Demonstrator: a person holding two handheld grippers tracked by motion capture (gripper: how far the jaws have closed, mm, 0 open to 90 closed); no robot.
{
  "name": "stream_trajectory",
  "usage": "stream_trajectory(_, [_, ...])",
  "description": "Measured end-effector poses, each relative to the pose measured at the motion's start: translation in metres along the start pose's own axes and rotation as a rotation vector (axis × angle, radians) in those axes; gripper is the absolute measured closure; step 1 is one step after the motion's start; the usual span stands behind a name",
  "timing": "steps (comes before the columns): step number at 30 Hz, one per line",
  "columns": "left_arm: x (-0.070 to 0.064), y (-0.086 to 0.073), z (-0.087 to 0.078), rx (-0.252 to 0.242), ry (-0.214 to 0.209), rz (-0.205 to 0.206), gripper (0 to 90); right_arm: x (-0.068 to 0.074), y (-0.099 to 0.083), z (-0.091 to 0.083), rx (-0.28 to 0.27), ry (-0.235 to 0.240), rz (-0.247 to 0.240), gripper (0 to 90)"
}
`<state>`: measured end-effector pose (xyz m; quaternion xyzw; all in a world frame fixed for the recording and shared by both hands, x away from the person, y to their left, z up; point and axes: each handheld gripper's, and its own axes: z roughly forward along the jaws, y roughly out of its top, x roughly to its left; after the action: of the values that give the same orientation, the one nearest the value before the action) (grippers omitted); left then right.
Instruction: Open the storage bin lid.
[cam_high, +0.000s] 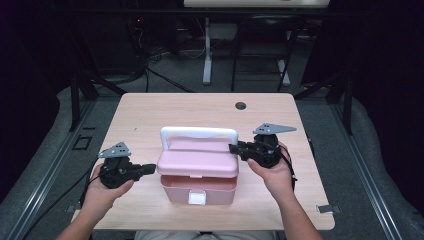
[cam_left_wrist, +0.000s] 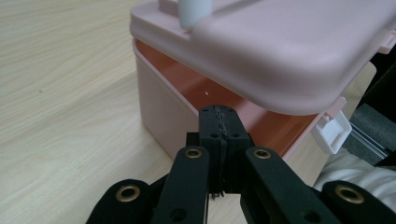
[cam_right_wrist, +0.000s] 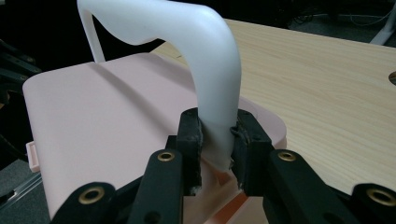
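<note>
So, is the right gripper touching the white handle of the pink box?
Touching. In the right gripper view, the right gripper has its two jaws pressed against both sides of the white handle, near its base.

My right gripper (cam_right_wrist: 215, 140) has matt black plastic jaws with brass-coloured rivets. The handle (cam_right_wrist: 205, 60) between them looks like smooth, faintly glossy white plastic. The box (cam_high: 198, 189) and its lid (cam_left_wrist: 280, 51) are satin pink plastic; the table (cam_high: 150, 115) is pale matt wood grain.

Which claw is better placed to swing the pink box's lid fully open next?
Probably the right claw: it is clamped on the white handle of the half-raised lid. The left claw is shut on nothing beside the box.
</note>
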<state>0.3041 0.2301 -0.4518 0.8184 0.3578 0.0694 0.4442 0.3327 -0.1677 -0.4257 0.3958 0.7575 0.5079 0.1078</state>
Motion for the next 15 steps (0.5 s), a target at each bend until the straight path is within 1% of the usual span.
stream_trajectory(4, [-0.005, 0.0, 0.007, 0.014, -0.024, 0.007, 89.9, 0.0, 0.0, 0.0, 0.0, 0.0, 0.0, 73.8])
stream_trajectory(10, [-0.014, 0.002, 0.016, 0.03, -0.045, 0.027, 89.9, 0.0, 0.0, 0.0, 0.001, 0.001, -0.002, 73.7])
stream_trajectory(15, [-0.018, 0.003, 0.022, 0.039, -0.055, 0.043, 90.0, 0.0, -0.001, 0.0, 0.001, 0.003, 0.0, 73.8])
